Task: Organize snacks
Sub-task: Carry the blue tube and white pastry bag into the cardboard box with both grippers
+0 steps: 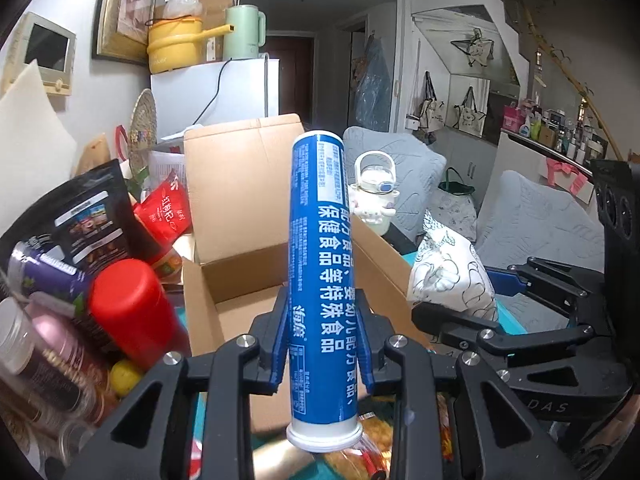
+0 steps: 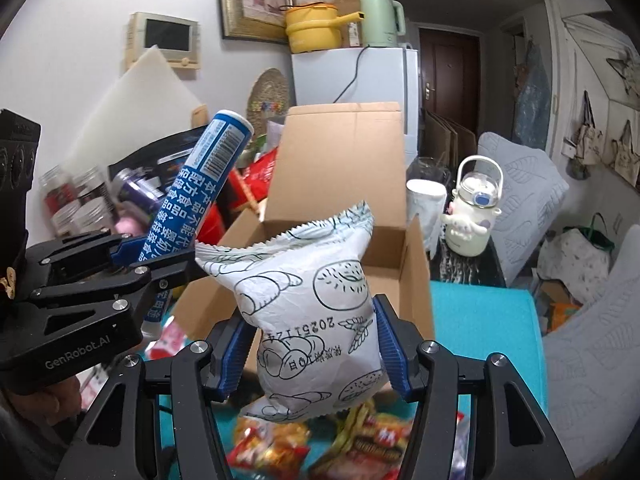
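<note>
the white fridge (image 2: 352, 76) stands at the back wall with a yellow pot (image 2: 310, 28) and a pale green kettle (image 2: 378, 20) on top. in front of it the open cardboard box (image 2: 340, 184) sits on the teal surface (image 2: 484, 320), its tall rear flap raised and its near wall right ahead of both my claws. left of the box a heap crowds the way: a black pouch (image 1: 94, 216), a red bag (image 1: 164, 208), a red-capped bottle (image 1: 132, 304) and jars, pressed close against the box's side. to the right, beside the box, a white cartoon water bottle (image 2: 474, 208) stands near grey cushions. my right claw (image 2: 316, 354) is clamped on a white printed snack bag (image 2: 308, 308), held up before the box. my left claw (image 1: 322, 344) is closed tight on an upright blue tube (image 1: 322, 264). loose snack packets (image 2: 360, 440) lie below.
</note>
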